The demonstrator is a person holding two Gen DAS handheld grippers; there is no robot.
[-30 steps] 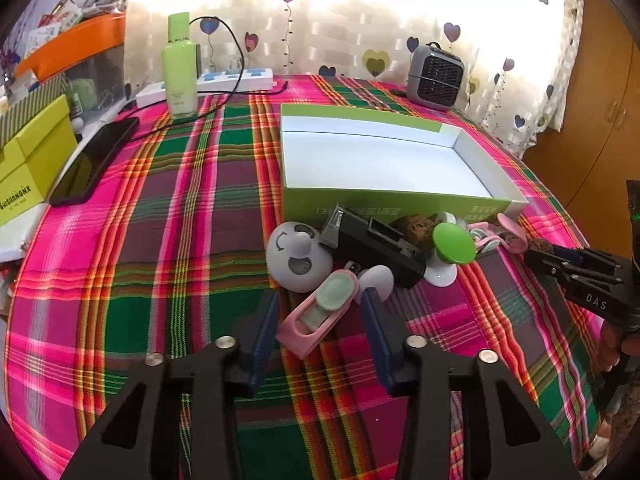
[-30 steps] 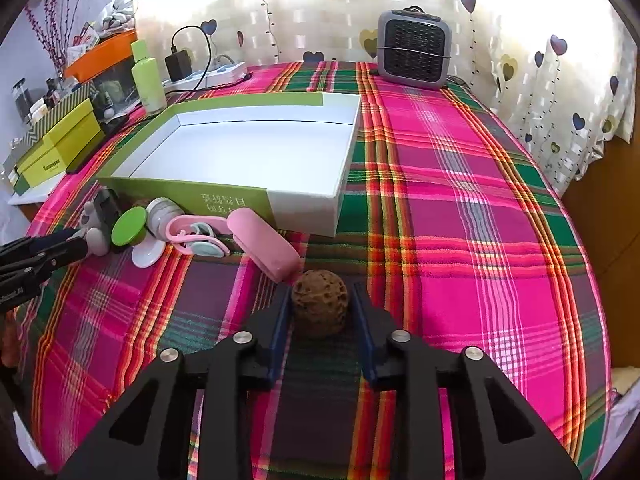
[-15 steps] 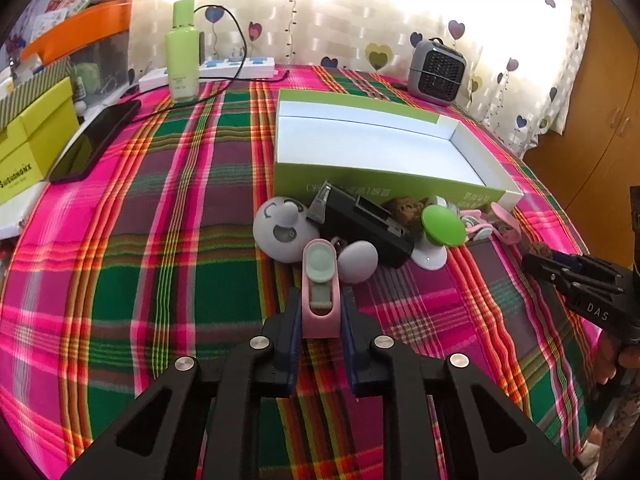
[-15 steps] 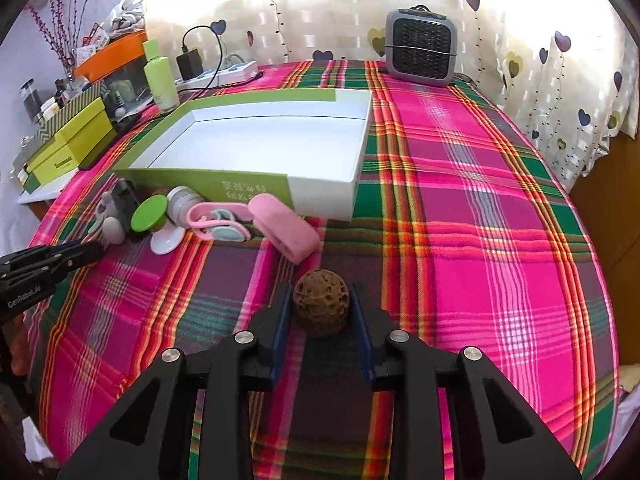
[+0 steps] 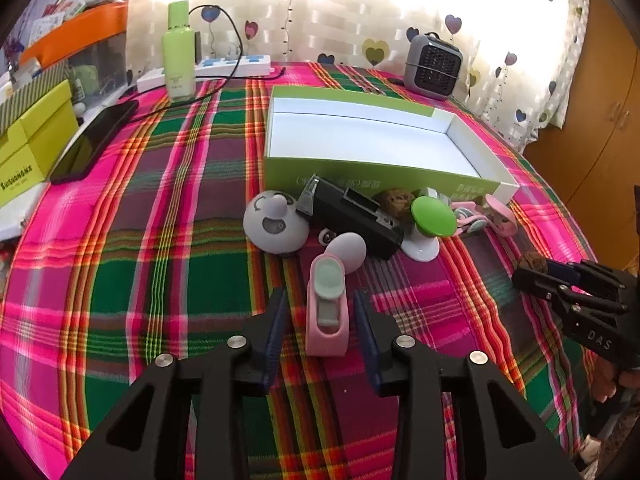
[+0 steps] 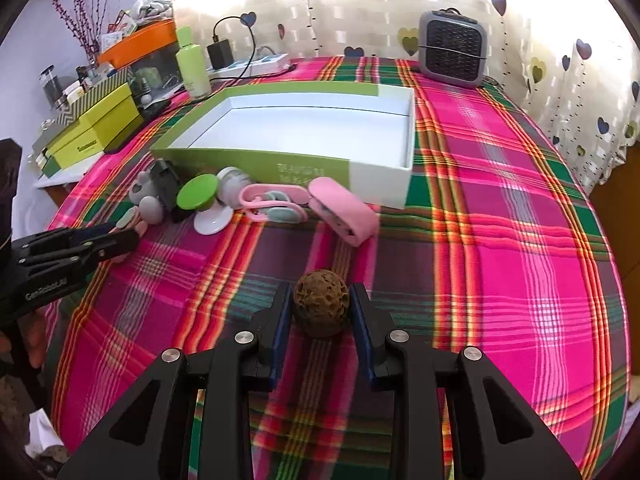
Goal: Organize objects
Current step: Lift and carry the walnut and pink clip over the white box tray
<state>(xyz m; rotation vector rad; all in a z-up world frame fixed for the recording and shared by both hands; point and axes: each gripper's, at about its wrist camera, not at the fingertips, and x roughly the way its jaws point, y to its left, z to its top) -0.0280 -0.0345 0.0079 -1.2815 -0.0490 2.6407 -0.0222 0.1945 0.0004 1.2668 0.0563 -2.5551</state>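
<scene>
A pink clip with a pale green pad (image 5: 326, 308) lies on the plaid cloth between the fingers of my left gripper (image 5: 322, 312), which is open with a gap on each side. My right gripper (image 6: 321, 310) is shut on a brown pitted ball (image 6: 321, 304), held just above the cloth; it shows at the right in the left wrist view (image 5: 534, 261). An empty green-and-white box (image 5: 380, 178) stands behind a cluster: grey round toy (image 5: 274, 226), black device (image 5: 352, 214), green-topped stand (image 5: 432, 216), pink case (image 6: 344, 210).
A green bottle (image 5: 178, 52), power strip (image 5: 232, 67) and grey heater (image 5: 432, 65) stand at the back. A phone (image 5: 96, 140) and yellow-green boxes (image 5: 32, 136) lie at the left edge. A second brown ball (image 5: 396, 200) sits by the box wall.
My left gripper closed on the pink clip, straightened it, then opened again; the clip now lies loose between the fingers. My right gripper keeps hold of the brown ball.
</scene>
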